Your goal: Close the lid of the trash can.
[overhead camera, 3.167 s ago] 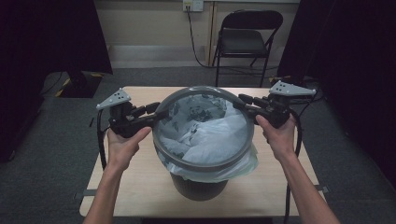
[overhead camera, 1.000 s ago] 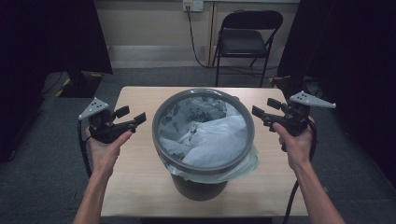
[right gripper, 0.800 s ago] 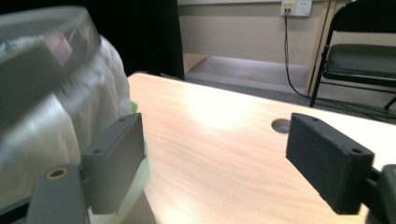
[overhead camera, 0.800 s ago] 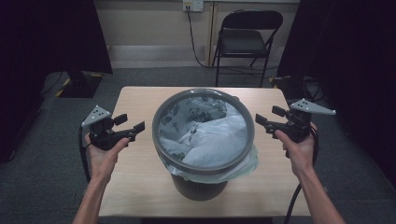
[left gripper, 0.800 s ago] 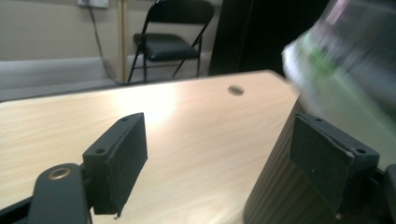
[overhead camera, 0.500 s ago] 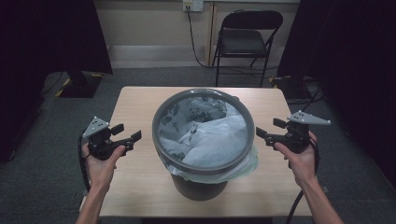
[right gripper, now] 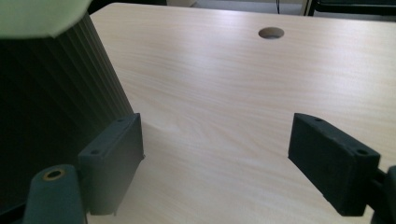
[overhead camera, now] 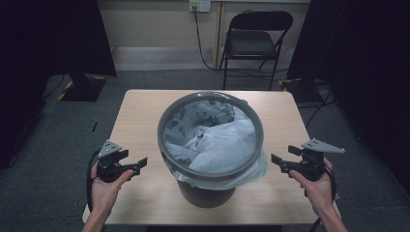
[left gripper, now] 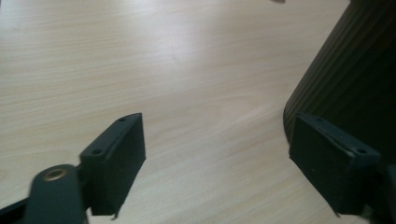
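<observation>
Grey ribbed plastic bin (overhead camera: pixel 209 159) with its white liner bag (overhead camera: pixel 217 145) tucked under the rim ring sits mid-table, so I reckon the bagging is done and both my grippers are parked. From the high view, left gripper (overhead camera: pixel 126 166) and right gripper (overhead camera: pixel 285 164) flank the bin, well apart from it, jaws spread, holding nothing. Left gripper view: bin wall (left gripper: pixel 345 70) at the right, bare light wood table (left gripper: pixel 163 70) ahead. Right gripper view: bin wall (right gripper: pixel 51 102) at the left, cable hole (right gripper: pixel 271 32) beyond. Next I'd only need to lift clear; table edges are close behind both hands.

bin (overhead camera: pixel 207 191) | dark ribbed, grey rim, white liner (overhead camera: pixel 217 145) | upright | table centre
</observation>
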`<act>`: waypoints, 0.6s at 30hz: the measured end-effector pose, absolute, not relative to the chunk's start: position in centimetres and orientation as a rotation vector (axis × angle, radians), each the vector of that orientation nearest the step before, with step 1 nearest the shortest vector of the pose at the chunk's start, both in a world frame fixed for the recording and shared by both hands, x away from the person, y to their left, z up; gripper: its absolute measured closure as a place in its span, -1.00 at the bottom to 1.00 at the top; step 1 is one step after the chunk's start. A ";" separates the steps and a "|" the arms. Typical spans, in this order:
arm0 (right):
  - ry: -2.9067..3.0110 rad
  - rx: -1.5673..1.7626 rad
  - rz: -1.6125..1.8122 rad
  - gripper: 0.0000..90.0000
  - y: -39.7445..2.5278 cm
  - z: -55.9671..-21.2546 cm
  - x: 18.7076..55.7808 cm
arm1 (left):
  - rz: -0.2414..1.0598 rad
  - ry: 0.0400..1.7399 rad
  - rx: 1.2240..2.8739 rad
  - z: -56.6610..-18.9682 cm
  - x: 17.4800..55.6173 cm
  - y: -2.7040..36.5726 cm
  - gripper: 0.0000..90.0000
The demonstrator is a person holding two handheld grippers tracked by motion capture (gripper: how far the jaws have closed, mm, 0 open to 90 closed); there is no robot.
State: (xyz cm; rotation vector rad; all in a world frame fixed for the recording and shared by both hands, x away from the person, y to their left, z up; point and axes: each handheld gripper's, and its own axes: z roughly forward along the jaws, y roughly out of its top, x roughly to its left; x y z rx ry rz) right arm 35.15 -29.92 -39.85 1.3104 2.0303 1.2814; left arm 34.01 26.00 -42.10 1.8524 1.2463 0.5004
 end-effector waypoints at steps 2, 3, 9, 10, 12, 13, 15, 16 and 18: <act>2.038 1.332 1.263 -0.63 -30.1 -40.7 34.9 | 0.502 1.249 1.880 -42.8 33.7 25.8 -0.63; 2.042 1.339 1.254 -0.63 -30.2 -41.2 34.8 | 0.503 1.250 1.898 -43.2 33.5 25.7 -0.63; 2.069 1.389 1.199 -0.63 -30.4 -44.0 34.7 | 0.425 1.262 1.968 -46.2 33.4 24.7 -0.60; 2.058 1.407 1.189 -0.63 -30.4 -44.6 34.8 | 0.430 1.262 1.991 -46.5 33.4 24.5 -0.60; 2.065 1.439 1.158 -0.63 -30.3 -45.8 34.9 | 0.404 1.249 2.030 -47.0 33.5 24.1 -0.55; 2.080 1.443 1.131 -0.63 -30.2 -46.3 35.0 | 0.395 1.258 2.036 -47.4 33.5 23.9 -0.55; 2.110 1.444 1.079 -0.62 -30.0 -47.0 35.1 | 0.355 1.253 2.074 -48.2 33.6 23.4 -0.55; 2.124 1.440 1.056 -0.62 -29.9 -47.4 35.2 | 0.343 1.256 2.097 -48.5 33.7 23.2 -0.55; 2.138 1.455 1.023 -0.62 -29.7 -48.0 35.4 | 0.370 1.257 2.097 -48.9 33.7 22.7 -0.57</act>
